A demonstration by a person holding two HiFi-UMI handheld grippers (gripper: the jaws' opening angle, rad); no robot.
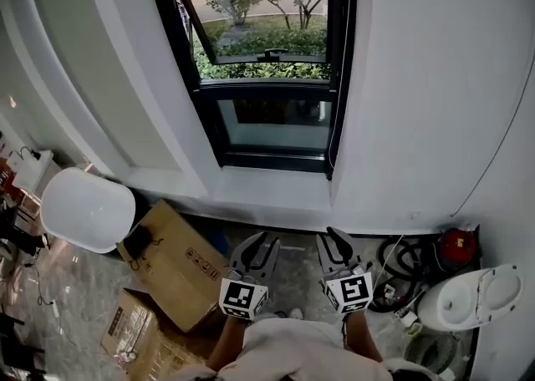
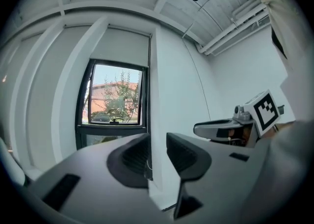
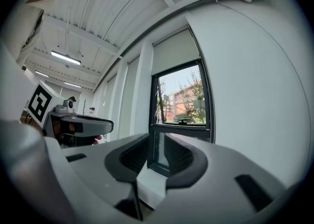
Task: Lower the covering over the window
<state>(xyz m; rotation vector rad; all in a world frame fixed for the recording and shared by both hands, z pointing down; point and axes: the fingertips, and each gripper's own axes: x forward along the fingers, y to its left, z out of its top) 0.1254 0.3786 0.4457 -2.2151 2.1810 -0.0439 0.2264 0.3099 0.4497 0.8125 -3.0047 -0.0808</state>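
Note:
The black-framed window (image 1: 272, 53) is set in the white wall ahead, with its upper sash tilted open. A pale roller blind (image 2: 121, 46) covers only the top of the opening and shows again in the right gripper view as the blind (image 3: 177, 51). A thin cord (image 1: 342, 62) hangs along the frame's right side. My left gripper (image 1: 261, 247) and right gripper (image 1: 334, 244) are held side by side low in front of the sill, well short of the window. Both stand open with nothing between the jaws, as the left gripper (image 2: 158, 155) and right gripper (image 3: 156, 155) show.
Cardboard boxes (image 1: 180, 266) lie on the floor at the lower left beside a white rounded chair back (image 1: 88, 208). At the lower right are a white appliance (image 1: 472, 296), a red object (image 1: 458, 246) and coiled cables (image 1: 401, 258). The white sill (image 1: 267, 189) juts out below the window.

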